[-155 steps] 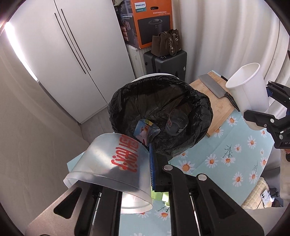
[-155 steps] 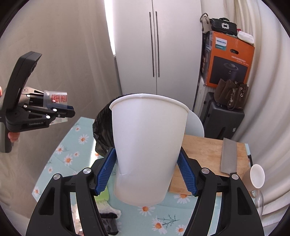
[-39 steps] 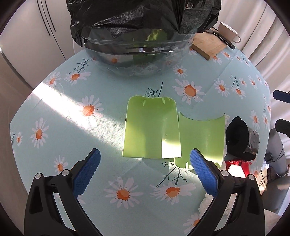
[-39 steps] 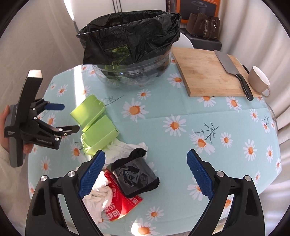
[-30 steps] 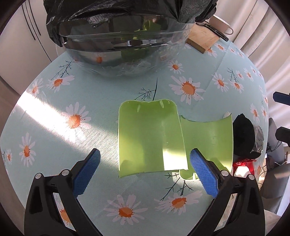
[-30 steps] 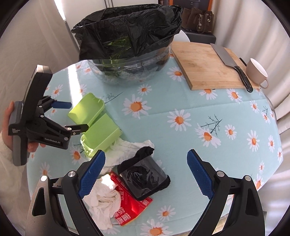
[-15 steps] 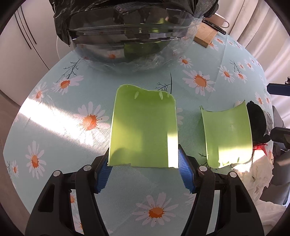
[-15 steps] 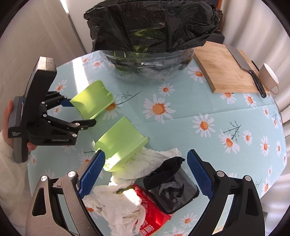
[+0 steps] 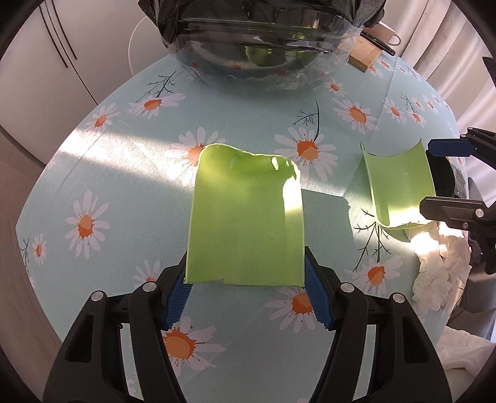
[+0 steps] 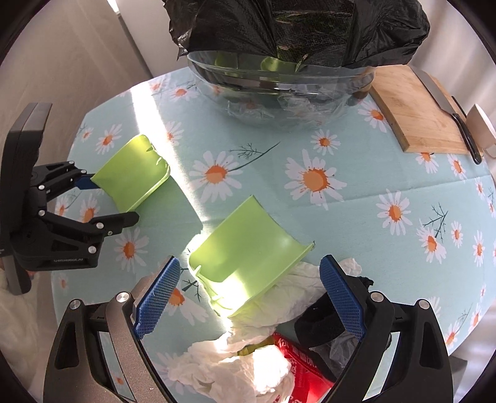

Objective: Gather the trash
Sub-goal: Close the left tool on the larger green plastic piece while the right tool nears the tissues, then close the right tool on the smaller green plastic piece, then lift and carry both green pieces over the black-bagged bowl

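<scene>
— Looking down the left gripper (image 9: 246,290), what sits between its blue pads?

— One green plastic piece (image 9: 246,217), a curved half-shell. Both pads press on its two side edges, so the claw is clamped on it. From the right wrist view that same piece (image 10: 133,175) hangs in front of the glass bowl (image 10: 279,90), toward the left edge of the table, its far end tilted above the daisy tablecloth (image 10: 356,201).

— And the right gripper (image 10: 248,297)?

— Its jaws stand wide apart, nothing pressed. A second green piece (image 10: 251,257) lies between the pads without touching either; one side rests on the cloth, the other on crumpled white tissue (image 10: 235,365).

— Where is that pile relative to the bowl?

— On the near side of the table, well apart from the bowl. Beside the tissue lie a red wrapper (image 10: 297,369) and a black crumpled item (image 10: 322,322), half hidden behind the right pad.

— The bowl itself?

— Clear glass, lined with a black trash bag (image 10: 310,28) hanging over its rim; green scraps show through the glass. Just to the right of the bowl is a wooden cutting board (image 10: 412,108) with a cleaver (image 10: 446,105) on it, and a pale cup (image 10: 482,127) beyond.
</scene>
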